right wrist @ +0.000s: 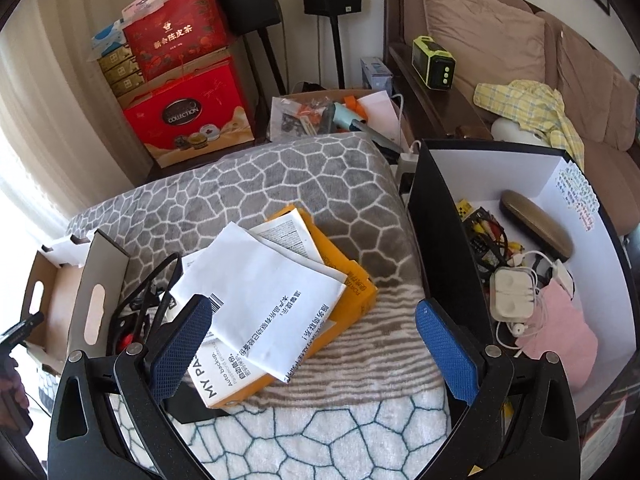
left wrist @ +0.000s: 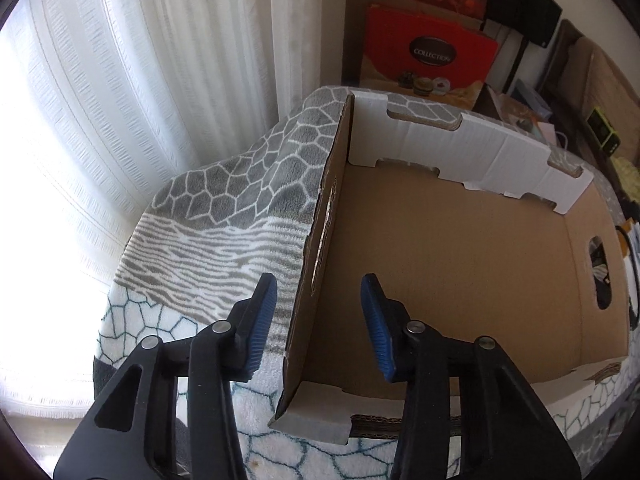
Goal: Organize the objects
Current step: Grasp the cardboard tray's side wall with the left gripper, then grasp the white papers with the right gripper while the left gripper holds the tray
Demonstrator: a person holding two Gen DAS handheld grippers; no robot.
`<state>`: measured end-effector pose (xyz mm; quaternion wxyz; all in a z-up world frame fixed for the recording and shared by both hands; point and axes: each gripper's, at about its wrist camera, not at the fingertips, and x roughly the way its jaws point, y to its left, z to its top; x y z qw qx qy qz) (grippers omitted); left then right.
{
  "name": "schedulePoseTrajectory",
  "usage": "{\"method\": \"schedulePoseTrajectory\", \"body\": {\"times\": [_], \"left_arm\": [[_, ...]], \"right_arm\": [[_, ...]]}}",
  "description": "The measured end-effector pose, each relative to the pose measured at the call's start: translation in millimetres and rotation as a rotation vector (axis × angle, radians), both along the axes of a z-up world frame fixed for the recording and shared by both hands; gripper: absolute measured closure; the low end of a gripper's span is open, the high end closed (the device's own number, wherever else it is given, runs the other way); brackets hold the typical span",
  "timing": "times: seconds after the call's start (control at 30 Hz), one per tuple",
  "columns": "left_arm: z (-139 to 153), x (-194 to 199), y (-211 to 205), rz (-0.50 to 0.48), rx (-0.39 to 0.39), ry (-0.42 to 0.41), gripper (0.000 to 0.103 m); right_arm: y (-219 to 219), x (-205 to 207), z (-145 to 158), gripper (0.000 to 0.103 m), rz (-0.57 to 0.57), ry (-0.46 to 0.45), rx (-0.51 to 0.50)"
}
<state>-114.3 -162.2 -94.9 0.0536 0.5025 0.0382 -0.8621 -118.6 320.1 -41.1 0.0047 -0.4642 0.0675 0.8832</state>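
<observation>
- Your left gripper [left wrist: 318,326], black with blue ribbed pads, points down over the left wall of a shallow brown cardboard tray [left wrist: 460,264]. That upright wall stands in the gap between the pads, and neither pad touches it, so the jaws are spread and hold nothing.
- The tray's floor is bare brown card. Its far edge is a white notched flap [left wrist: 480,160], and its right wall has an oval handle hole.
- The tray rests on a grey and white fleece blanket with a honeycomb pattern [left wrist: 240,184]. White curtains [left wrist: 120,80] hang to the left.
- Your right gripper [right wrist: 314,344] hovers over the same blanket with its blue pads wide apart and nothing between them.
- Just beyond the pads lies a loose pile of white printed paper sheets [right wrist: 260,296] on top of an orange product box [right wrist: 348,292].
- To the left of the papers, a tangle of black cables [right wrist: 148,296] sits beside a small grey cardboard box with a handle slot [right wrist: 96,296].
- To the right stands an open black box with a white inside [right wrist: 436,240]. It holds a gold-brown glasses case [right wrist: 536,228], white earphones with their case [right wrist: 516,292], a pink cloth [right wrist: 560,332] and a mess of coloured cables [right wrist: 488,236].
- Far away, red gift boxes [right wrist: 188,116] are stacked against the wall, and a brown sofa [right wrist: 500,40] fills the far right.
</observation>
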Motion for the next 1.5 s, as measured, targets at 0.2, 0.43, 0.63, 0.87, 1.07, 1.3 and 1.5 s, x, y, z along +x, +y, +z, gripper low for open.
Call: {"method": "schedulePoseTrajectory", "body": {"times": [0.2,0.43,0.63,0.87,1.07,1.3,1.5], "left_arm": [[-3.4,2.8,9.9,-0.020,-0.044,0.002,0.073],[-4.0,2.7,4.2,-0.021,-0.043,-0.004,0.080],[-4.3,2.5,4.1,-0.014,-0.042,0.003,0.080],[-3.9,1.9,3.7,-0.011,-0.042,0.002,0.080],[-3.9,2.0,3.5,-0.010,-0.040,0.001,0.080],[-3.6,1.8,3.6,-0.009,-0.041,0.001,0.080],[-3.5,1.1,2.8,-0.010,-0.046,0.002,0.080]], "right_arm": [[-1.3,-10.4,-6.5,0.001,-0.012,-0.034,-0.008],[1.4,-6.5,-12.3,0.016,-0.022,-0.055,-0.040],[-3.0,-0.7,-11.3,0.047,0.002,-0.065,-0.054],[-9.0,-1.2,-11.0,0.076,0.033,-0.081,-0.109],[-14.3,0.6,-13.3,0.092,0.061,-0.084,-0.164],[-30.8,5.1,-10.0,0.096,0.127,-0.076,-0.165],[-46.9,8.3,-5.0,0.097,0.176,-0.066,-0.157]]}}
